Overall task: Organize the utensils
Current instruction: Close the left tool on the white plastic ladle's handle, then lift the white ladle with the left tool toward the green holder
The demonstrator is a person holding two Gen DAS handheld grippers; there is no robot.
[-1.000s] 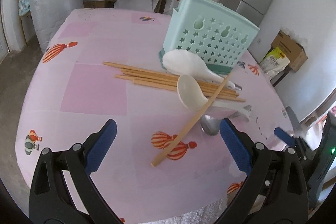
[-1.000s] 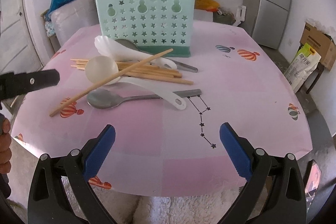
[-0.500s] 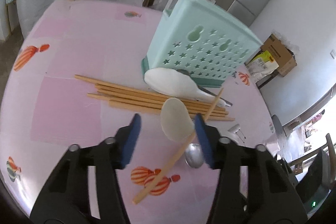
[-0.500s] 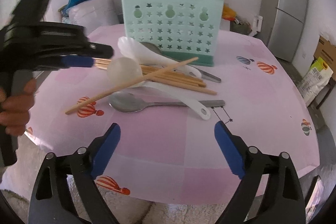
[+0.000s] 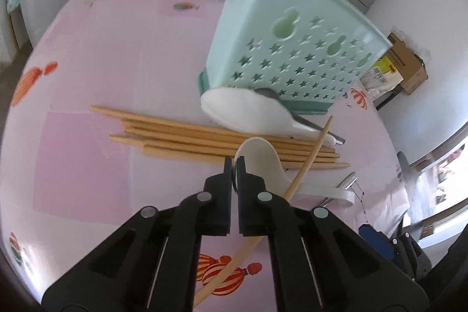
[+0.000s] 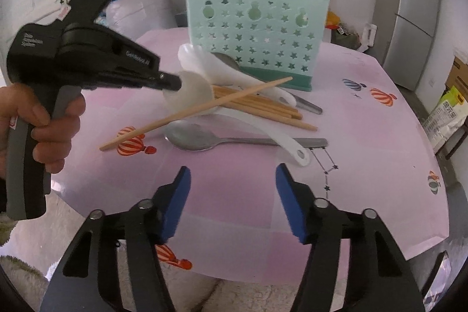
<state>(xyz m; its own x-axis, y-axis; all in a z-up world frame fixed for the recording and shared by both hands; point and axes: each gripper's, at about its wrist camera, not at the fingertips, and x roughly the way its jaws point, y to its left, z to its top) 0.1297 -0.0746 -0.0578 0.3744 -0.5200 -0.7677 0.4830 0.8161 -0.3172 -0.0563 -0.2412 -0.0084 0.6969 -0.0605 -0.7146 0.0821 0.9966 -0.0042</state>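
My left gripper (image 5: pixel 234 164) is shut on the rim of a white spoon's bowl (image 5: pixel 260 154), which lies on a bundle of wooden chopsticks (image 5: pixel 190 136). In the right wrist view the left gripper (image 6: pixel 172 82) pinches that white spoon (image 6: pixel 191 91), and its handle (image 6: pixel 280 136) runs toward the front right. One loose chopstick (image 6: pixel 190 116) leans across the spoon. A metal spoon (image 6: pixel 199 136) lies flat in front. My right gripper (image 6: pixel 233 169) hovers over the pink tablecloth near the front edge, its jaws closing with nothing between them.
A mint green utensil holder (image 6: pixel 257 40) with star holes stands behind the pile. A second white spoon (image 5: pixel 248 113) and a metal spoon rest against its base. A person's hand (image 6: pixel 49 133) grips the left tool. A grey fridge (image 6: pixel 409 13) stands at the right.
The left gripper moved forward to the white spoon and its jaws shut on the bowl's rim. The right gripper's jaws have narrowed while it stayed in place.
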